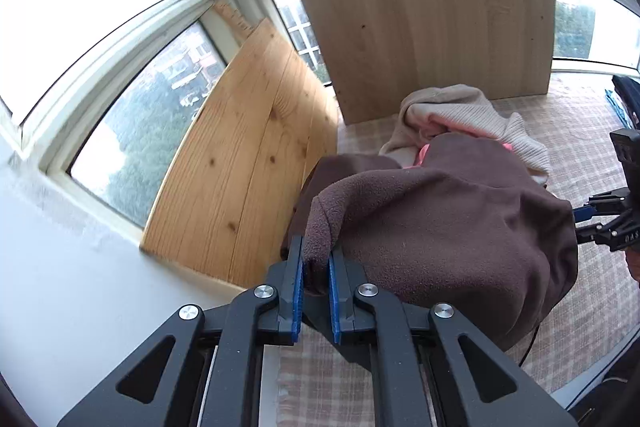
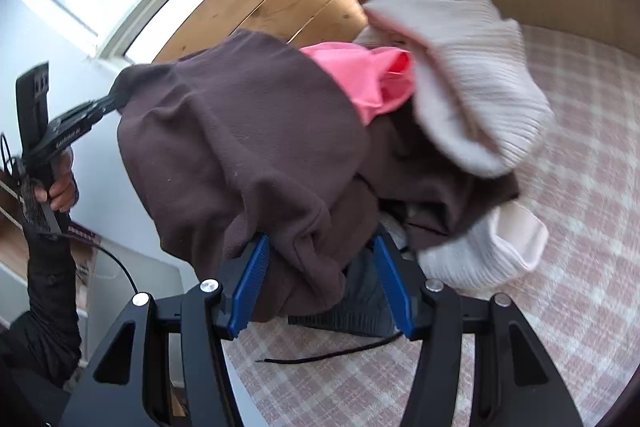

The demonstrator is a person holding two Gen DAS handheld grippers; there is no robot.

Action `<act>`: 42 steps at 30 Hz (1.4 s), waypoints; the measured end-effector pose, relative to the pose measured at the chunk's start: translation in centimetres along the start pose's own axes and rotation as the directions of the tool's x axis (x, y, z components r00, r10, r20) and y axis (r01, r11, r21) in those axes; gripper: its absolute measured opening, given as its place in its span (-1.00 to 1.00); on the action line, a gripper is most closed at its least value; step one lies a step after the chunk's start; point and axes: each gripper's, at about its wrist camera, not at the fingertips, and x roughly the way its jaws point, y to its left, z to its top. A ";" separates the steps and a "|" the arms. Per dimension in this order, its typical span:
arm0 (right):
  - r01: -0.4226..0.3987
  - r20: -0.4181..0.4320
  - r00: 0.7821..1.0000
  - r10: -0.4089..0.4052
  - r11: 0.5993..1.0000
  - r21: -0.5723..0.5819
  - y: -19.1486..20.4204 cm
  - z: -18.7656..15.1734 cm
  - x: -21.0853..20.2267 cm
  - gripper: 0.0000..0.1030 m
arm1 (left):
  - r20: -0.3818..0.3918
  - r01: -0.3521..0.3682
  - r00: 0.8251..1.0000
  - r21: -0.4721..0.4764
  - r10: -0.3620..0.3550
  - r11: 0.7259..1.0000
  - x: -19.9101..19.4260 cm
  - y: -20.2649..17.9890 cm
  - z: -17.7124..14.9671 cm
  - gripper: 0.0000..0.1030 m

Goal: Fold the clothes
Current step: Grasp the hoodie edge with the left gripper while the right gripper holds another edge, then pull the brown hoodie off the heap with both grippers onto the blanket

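The checked worktop (image 2: 560, 227) carries an unsorted heap: nothing looks folded yet. The brown fleece garment (image 1: 460, 219) is largest, bunched and partly lifted. Behind the fleece lies a cream ribbed sweater (image 2: 472, 99), with a pink garment (image 2: 360, 83) wedged between them. The left hand-held gripper (image 1: 316, 267) is clamped on one fleece edge. The right hand-held gripper (image 2: 320, 267) grips a thick fold, jaws half apart.

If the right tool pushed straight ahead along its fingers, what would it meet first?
Most likely the brown fleece garment, a bunch of which already sits between the right tool fingers; the pink garment lies beyond.
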 end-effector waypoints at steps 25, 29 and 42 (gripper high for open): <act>0.337 0.266 0.928 -0.259 0.890 -0.308 11.4 6.9 -10.1 -0.87 | 0.182 -0.032 0.982 -0.083 0.046 0.996 -7.0 3.3 1.3 -0.81; 0.443 0.425 0.858 -0.288 0.833 -0.331 15.6 11.2 -15.6 -0.88 | 0.267 -0.068 0.959 -0.113 0.096 0.991 -11.3 4.6 4.5 -0.81; 0.509 0.679 0.700 -0.221 0.822 -0.257 24.6 19.4 -32.9 -0.89 | 0.574 -0.133 0.778 -0.248 0.256 0.960 -30.5 8.2 12.4 -0.96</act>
